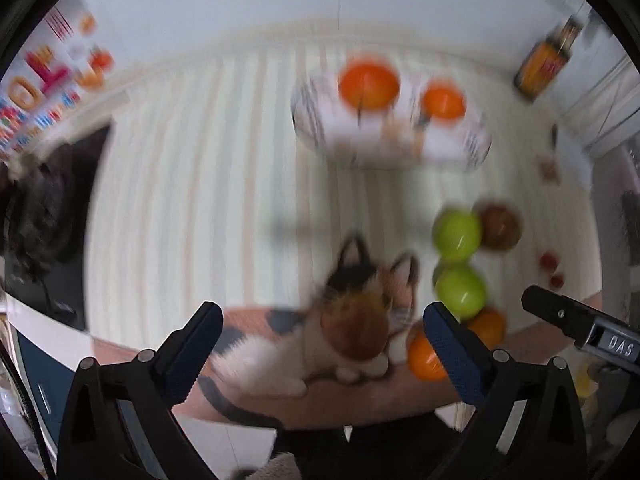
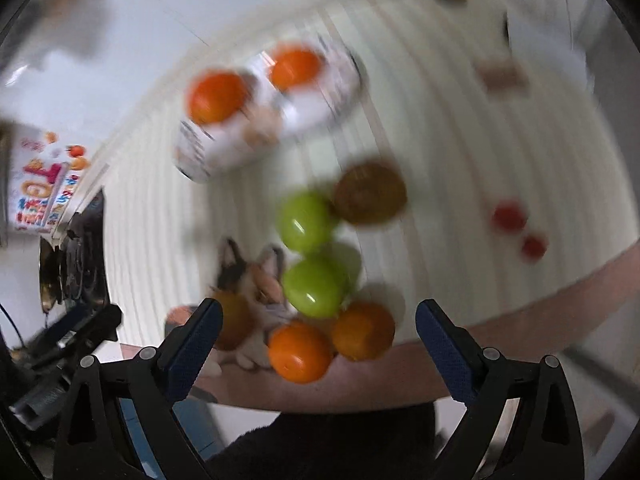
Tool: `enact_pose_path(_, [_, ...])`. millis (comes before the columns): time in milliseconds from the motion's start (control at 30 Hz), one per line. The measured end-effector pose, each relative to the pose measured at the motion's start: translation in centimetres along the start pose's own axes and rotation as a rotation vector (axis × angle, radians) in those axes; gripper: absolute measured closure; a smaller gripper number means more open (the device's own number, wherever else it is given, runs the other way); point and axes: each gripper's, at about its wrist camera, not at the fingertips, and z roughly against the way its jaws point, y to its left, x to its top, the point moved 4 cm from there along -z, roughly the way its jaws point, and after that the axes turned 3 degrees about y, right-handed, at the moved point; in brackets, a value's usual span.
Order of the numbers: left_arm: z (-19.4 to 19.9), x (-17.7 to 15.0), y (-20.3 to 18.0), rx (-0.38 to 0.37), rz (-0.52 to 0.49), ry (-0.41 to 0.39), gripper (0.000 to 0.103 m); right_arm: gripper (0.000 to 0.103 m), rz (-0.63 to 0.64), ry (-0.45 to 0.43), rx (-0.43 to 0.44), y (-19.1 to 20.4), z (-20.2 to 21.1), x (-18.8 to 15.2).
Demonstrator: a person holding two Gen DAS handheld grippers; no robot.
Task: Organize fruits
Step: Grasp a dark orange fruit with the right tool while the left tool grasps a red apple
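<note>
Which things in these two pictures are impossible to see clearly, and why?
- Left wrist view: print on the bottle is lost to motion blur.
- Left wrist view: one orange is partly hidden behind a finger of the left gripper.
- Right wrist view: the brown fruit is half covered by a finger of the right gripper.

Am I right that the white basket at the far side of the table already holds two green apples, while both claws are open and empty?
Not quite: the white basket holds two oranges, not green apples. The green apples lie loose on the table, as the left wrist view shows. Both claws, left and right, are indeed open and empty.
</note>
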Motion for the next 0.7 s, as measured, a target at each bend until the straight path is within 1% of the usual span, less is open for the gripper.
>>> enact_pose_path(67, [-3.0,-0.6,-0.1,-0.041,0.031,0.083,0.000,0.006,-0.040,0.069,0.018,-1.6,-2.9,-0.6])
enact_pose_path(100, [-4.0,-0.7,-0.2,-0.052,0.041,0.109,0.000,0.009,-0.053,0.091,0.024,-2.2,-3.9,-0.9])
enact_pose_path(133, [-5.4,-1.0,-0.2,-0.068,0.065,0.148,0.001,0.014,-0.061,0.114,0.028,-2.6,-5.0,-1.2])
enact_pose_path(233, [-7.8,-1.2,-0.1,-0.115,0.129,0.215,0.001,0.018,-0.080,0.166,0.022,-3.7,-7.5,-2.1])
enact_pose_path(300, [-9.2,-1.3,-0.1,-0.161,0.172,0.251,0.001,0.022,-0.084,0.184,0.021,-4.1,-8.4,-2.4])
enact_pose_path(367, [-9.7,-1.2,-0.3,-0.192,0.196,0.256,0.003,0.026,-0.086,0.202,0.023,-4.3,-9.3,-2.7])
enact_pose_path(400, [-9.9,-1.2,-0.4,-0.199,0.196,0.252,0.005,0.031,-0.086,0.209,0.032,-4.4,-9.7,-2.9])
enact_pose_path(433, [-10.0,-1.1,-0.7,-0.188,0.183,0.249,0.013,0.040,-0.078,0.211,0.032,-4.4,-9.9,-3.0])
enact_pose_path(467, [-10.2,-1.1,-1.0,-0.180,0.169,0.247,0.026,0.043,-0.074,0.209,0.021,-4.5,-10.0,-3.0])
enact_pose_path(533, [-10.4,-1.2,-1.4,-0.150,0.147,0.251,0.040,0.043,-0.066,0.205,0.015,-4.7,-10.0,-3.0])
enact_pose_path(633, [-10.3,-1.2,-1.7,-0.141,0.128,0.226,0.040,0.043,-0.029,0.182,-0.031,-4.9,-9.7,-3.2])
enact_pose_path(700, [-10.3,-1.0,-2.0,-0.130,0.107,0.220,0.040,0.043,-0.030,0.186,-0.028,-5.0,-9.7,-3.2])
